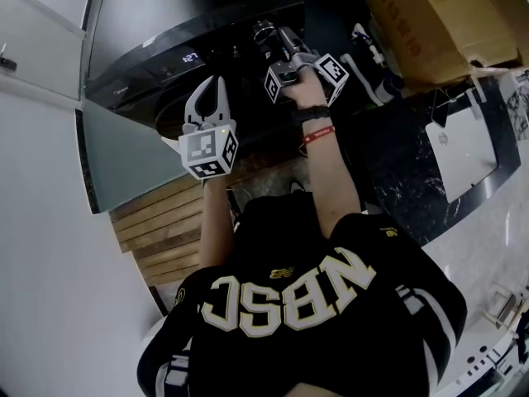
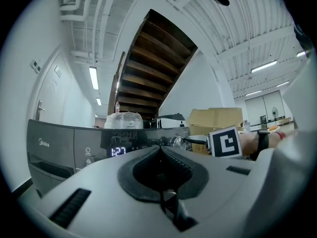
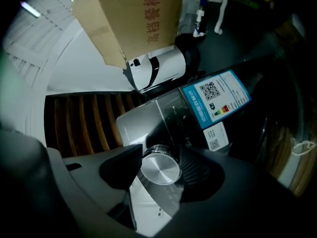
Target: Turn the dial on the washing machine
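Note:
The dark washing machine (image 1: 165,48) has a lit display (image 1: 191,58) and a silver dial (image 1: 263,31) on its control panel. My right gripper (image 1: 277,44) reaches level to that dial. In the right gripper view the dial (image 3: 159,170) sits between the two dark jaws, which touch its rim on both sides, so my right gripper (image 3: 161,162) is shut on it. My left gripper (image 1: 210,85) hangs in front of the panel, left of the dial, touching nothing. Its jaws meet at the tips (image 2: 159,150) with nothing between them. The left gripper view shows the display (image 2: 118,151) and the dial (image 2: 177,141) beyond.
A cardboard box (image 1: 430,23) stands to the right of the machine, with a white cylindrical appliance (image 3: 158,68) beside it. A blue energy label (image 3: 215,98) is stuck on the machine's front. Wooden stair treads (image 1: 161,230) lie below left. A white flat item (image 1: 459,151) rests on the dark marble surface at the right.

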`<state>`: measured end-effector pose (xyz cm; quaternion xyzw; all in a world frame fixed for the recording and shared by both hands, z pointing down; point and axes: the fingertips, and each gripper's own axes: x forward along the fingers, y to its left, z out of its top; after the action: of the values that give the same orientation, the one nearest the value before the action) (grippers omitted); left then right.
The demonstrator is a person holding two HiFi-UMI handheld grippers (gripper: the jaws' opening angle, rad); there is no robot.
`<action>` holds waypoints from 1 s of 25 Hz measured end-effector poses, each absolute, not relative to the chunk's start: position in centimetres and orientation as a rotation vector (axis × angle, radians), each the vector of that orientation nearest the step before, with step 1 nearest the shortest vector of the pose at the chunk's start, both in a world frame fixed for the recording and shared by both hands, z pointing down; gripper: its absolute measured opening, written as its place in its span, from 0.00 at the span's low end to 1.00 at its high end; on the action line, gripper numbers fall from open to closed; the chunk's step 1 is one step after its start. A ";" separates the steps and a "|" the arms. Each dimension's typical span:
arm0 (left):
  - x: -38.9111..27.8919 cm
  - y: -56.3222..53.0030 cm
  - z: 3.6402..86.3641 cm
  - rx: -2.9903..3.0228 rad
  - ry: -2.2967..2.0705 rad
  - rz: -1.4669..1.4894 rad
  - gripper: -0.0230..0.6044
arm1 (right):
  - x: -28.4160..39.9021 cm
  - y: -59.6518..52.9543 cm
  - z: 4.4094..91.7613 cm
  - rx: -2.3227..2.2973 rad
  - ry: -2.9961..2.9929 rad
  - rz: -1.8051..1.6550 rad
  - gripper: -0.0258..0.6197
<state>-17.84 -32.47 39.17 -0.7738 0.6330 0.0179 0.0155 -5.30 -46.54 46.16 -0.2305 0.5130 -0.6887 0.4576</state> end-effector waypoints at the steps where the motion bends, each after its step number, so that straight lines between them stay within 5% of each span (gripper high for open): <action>1: -17.9 -32.4 39.0 -2.406 1.970 0.056 0.06 | -5.3 -46.5 46.1 -0.568 1.299 -1.694 0.39; 10: -19.3 -32.0 38.3 -2.410 1.980 0.038 0.06 | -5.2 -43.8 45.5 -0.780 1.738 -1.564 0.39; 25: -24.0 -30.6 37.5 -2.372 2.083 0.080 0.06 | -7.9 -38.4 43.6 -1.292 2.536 -0.899 0.24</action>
<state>-24.05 -30.57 37.54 -0.7511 0.6596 0.0254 -0.0080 -7.88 -38.43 43.60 -0.4316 0.8470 -0.3003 0.0782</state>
